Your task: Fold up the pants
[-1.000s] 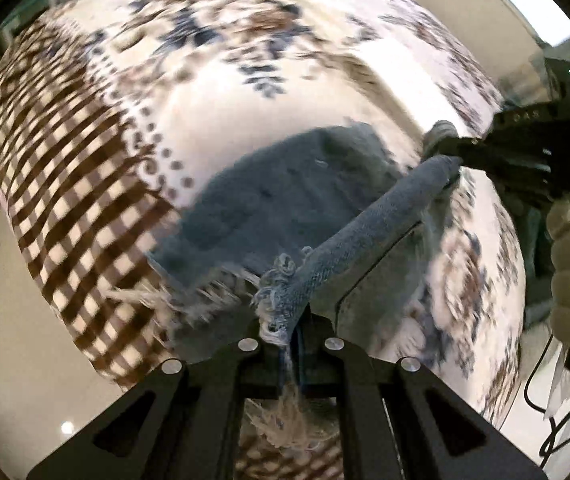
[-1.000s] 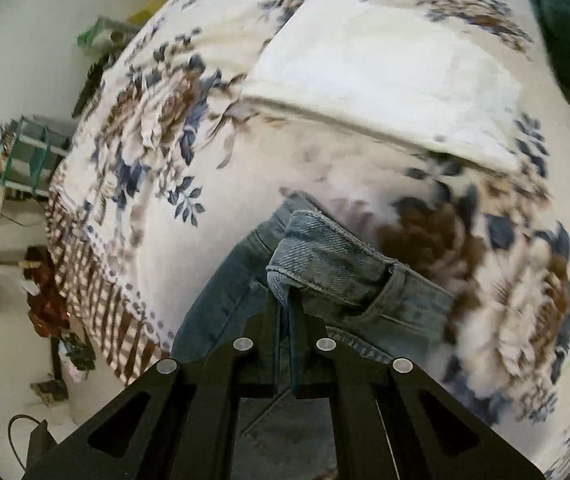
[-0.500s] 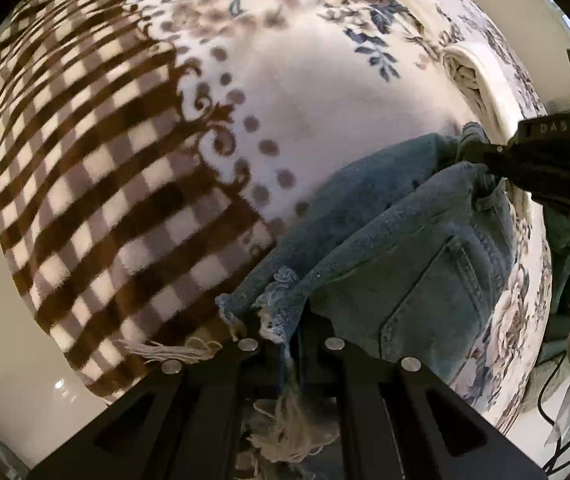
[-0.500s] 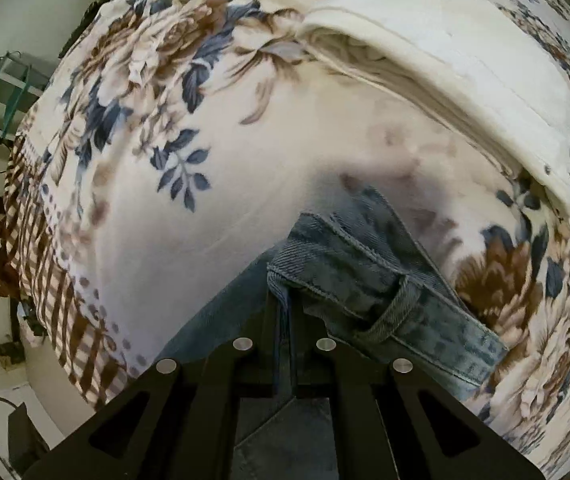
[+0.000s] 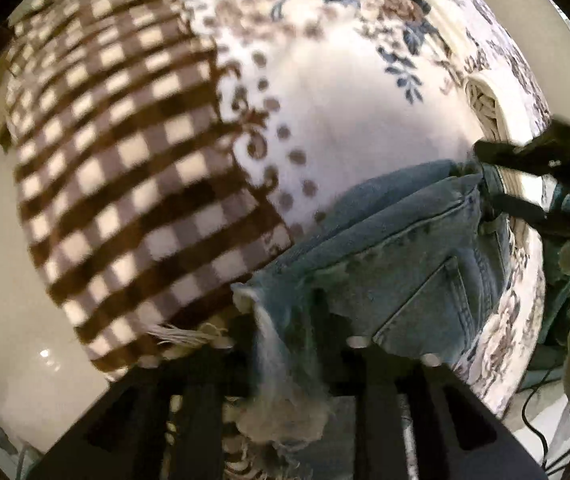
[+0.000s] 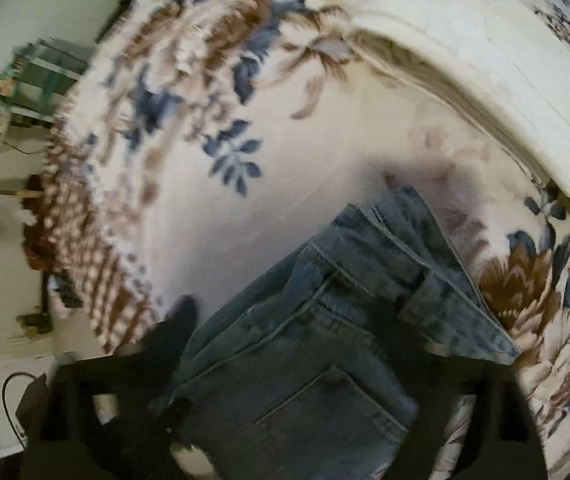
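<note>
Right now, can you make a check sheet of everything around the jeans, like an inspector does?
Surface: flowered blanket with a brown checked border.
Job's things: blue jeans lying on the blanket, back pocket up, frayed hem at the left gripper's end.
Clutter: folded cream cloth beyond the waistband.
Grippers: left gripper open at the hem; right gripper open at the waistband.
Cables: black cable hanging past the blanket's edge.
Surroundings: pale floor; rack by the wall.
</note>
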